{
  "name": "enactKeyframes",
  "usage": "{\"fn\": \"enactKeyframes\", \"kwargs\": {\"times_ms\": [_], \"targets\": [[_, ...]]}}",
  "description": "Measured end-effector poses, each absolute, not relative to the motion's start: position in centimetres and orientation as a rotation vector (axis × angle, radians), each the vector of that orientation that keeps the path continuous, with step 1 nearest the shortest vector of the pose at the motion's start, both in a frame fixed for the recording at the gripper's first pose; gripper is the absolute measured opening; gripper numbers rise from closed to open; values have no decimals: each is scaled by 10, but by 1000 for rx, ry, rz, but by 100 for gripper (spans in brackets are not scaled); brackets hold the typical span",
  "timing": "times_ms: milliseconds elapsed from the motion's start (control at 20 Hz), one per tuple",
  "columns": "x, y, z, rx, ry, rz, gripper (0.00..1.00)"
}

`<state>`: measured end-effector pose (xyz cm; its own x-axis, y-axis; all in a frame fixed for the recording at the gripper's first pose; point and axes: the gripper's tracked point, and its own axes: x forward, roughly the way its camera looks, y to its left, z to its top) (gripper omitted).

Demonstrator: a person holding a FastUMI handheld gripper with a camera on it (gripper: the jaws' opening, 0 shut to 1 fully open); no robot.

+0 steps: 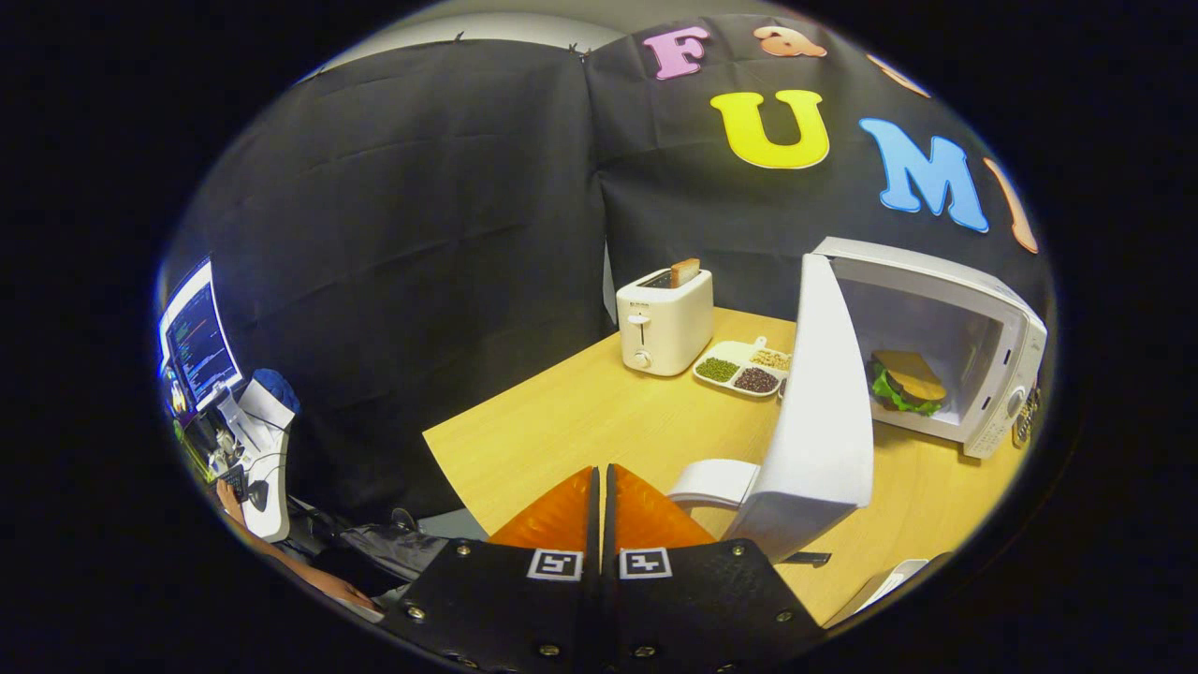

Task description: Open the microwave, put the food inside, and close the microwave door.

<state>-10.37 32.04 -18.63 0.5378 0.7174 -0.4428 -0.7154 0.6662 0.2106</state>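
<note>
The white microwave (983, 323) stands on the wooden table (580, 421), ahead and to the right of my fingers. Its door (819, 412) hangs wide open, swung out toward me, with its handle (716, 482) just right of my fingertips. Inside the cavity lies the food, a sandwich (906, 382) with brown bread and green lettuce. My gripper (603, 473) is shut, its two orange fingers (562, 515) pressed together with nothing between them, just left of the door's edge.
A white toaster (664, 323) with a slice of bread in it stands at the back of the table. Beside it sits a white divided dish (744, 367) of beans. Off the table's left side are a monitor (198, 339), cluttered gear and a person's hand (229, 496).
</note>
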Motion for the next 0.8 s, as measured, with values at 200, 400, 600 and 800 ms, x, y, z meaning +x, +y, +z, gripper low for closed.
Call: {"fn": "enactKeyframes", "kwargs": {"times_ms": [200,400,600,800], "targets": [[-92,293,-196,4,553,787,0],[-71,252,-205,19,582,688,0],[-45,208,-212,17,591,593,1],[-25,167,-214,-3,582,519,1]]}}
